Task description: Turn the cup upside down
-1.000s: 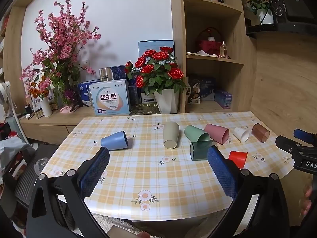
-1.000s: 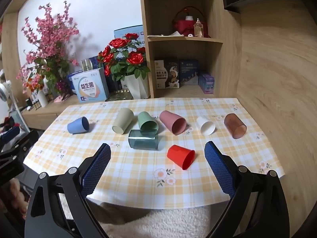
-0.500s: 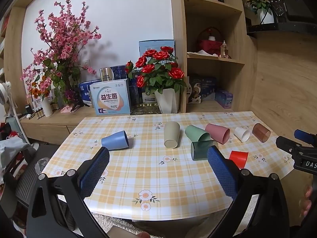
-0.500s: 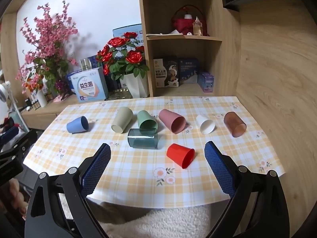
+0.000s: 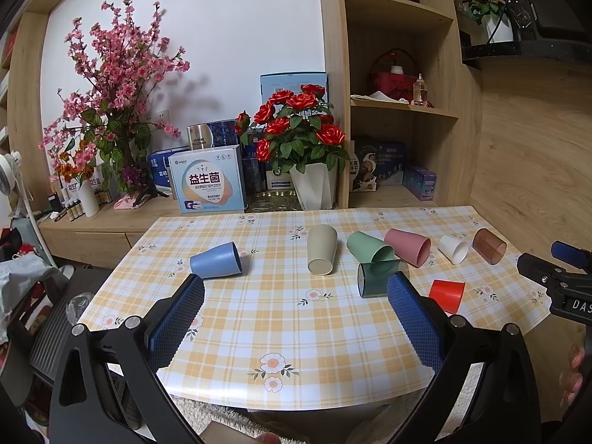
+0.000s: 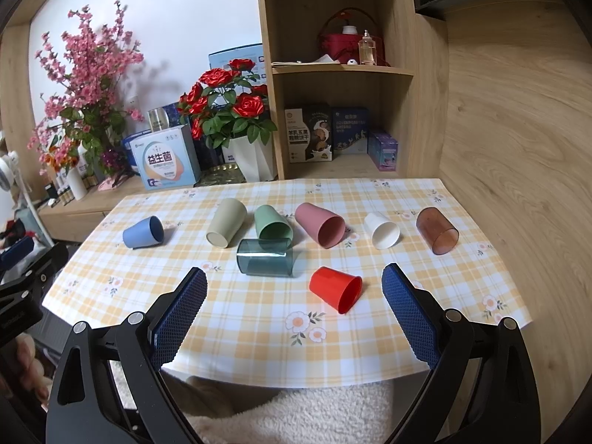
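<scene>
Several cups lie on their sides on the checked table (image 6: 259,325): blue (image 6: 143,232), beige (image 6: 226,222), green (image 6: 273,222), pink (image 6: 320,224), white (image 6: 382,230), clear brown (image 6: 437,231), clear teal (image 6: 265,257) and red (image 6: 335,288). In the left wrist view I see the blue cup (image 5: 216,261), the beige cup (image 5: 322,254), the teal cup (image 5: 377,276) and the red cup (image 5: 447,295). My left gripper (image 5: 295,288) is open and empty, short of the table's near edge. My right gripper (image 6: 294,284) is open and empty, near the red cup.
A white pot of red roses (image 6: 255,159), a printed box (image 6: 165,162) and pink blossom branches (image 6: 85,85) stand behind the table. A wooden shelf unit (image 6: 344,70) and a wood wall (image 6: 518,148) bound the back and right. A fluffy rug (image 6: 296,414) lies below.
Both grippers have edged slightly towards the table. The cups have not moved.
</scene>
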Demonstrator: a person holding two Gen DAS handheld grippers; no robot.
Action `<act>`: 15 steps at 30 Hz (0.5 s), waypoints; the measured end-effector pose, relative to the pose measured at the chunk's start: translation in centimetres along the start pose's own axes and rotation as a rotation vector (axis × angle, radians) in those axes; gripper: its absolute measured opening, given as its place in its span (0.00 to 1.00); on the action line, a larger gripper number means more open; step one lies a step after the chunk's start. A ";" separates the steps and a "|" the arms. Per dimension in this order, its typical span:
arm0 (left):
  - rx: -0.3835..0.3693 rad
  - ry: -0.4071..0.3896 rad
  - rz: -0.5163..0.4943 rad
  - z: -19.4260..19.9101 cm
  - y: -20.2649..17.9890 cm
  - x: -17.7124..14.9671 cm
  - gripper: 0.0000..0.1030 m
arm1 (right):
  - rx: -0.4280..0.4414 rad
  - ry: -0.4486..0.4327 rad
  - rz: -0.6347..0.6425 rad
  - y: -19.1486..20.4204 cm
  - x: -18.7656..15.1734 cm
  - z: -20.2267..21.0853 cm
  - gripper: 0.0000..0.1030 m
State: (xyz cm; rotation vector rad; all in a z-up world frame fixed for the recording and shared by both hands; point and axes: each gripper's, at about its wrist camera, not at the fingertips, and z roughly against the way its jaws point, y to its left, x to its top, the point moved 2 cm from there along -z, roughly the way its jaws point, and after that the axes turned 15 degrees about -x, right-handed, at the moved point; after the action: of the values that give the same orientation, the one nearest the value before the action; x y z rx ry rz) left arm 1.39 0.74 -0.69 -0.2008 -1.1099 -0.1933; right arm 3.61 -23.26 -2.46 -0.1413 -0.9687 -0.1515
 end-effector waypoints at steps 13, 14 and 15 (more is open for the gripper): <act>0.000 0.002 0.000 -0.2 -0.1 0.0 0.94 | 0.001 0.002 -0.001 0.1 0.0 0.1 0.90; 0.000 0.003 0.000 -0.2 -0.1 0.0 0.94 | 0.001 0.002 -0.001 0.1 0.0 0.2 0.90; 0.000 0.003 0.000 -0.1 0.0 -0.1 0.94 | 0.000 0.002 0.000 0.1 0.0 0.1 0.90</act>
State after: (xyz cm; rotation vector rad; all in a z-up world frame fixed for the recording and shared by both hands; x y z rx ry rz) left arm 1.47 0.72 -0.80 -0.2004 -1.1067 -0.1931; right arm 3.54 -23.15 -2.37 -0.1410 -0.9663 -0.1514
